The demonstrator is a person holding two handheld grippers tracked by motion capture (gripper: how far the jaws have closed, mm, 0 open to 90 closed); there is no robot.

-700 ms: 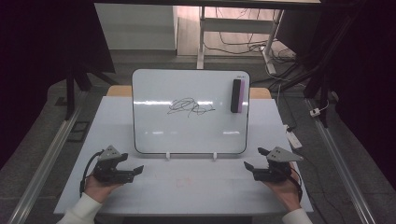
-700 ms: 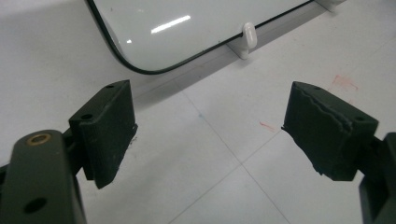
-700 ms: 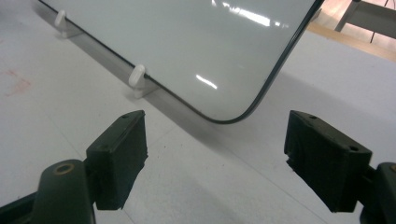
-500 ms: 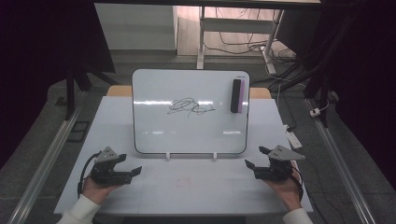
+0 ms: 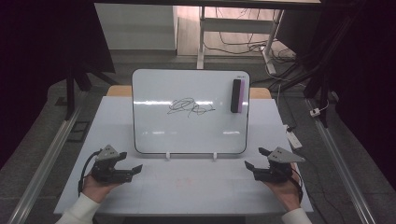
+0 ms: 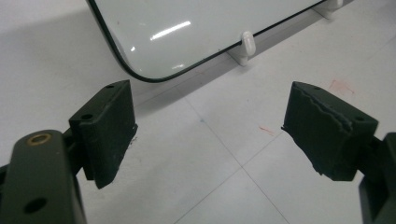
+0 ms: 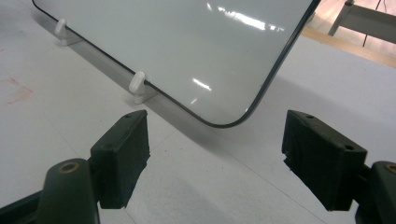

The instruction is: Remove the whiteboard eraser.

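A white table (image 5: pixel 187 186) bears a whiteboard (image 5: pixel 187 133) propped at its far middle, scribbled in black, with an eraser (image 5: pixel 236 95) stuck at its upper right. Near left, the left gripper (image 5: pixel 128 165) rests released, empty; near right, the right gripper (image 5: pixel 254 161) likewise

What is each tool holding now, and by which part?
Nothing is held. The left tool and the right tool are both open above the table, in front of the whiteboard.

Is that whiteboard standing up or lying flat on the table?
Standing, tilted back. The whiteboard rests its bottom edge in two small white feet on the table, and a black scribble faces the person.
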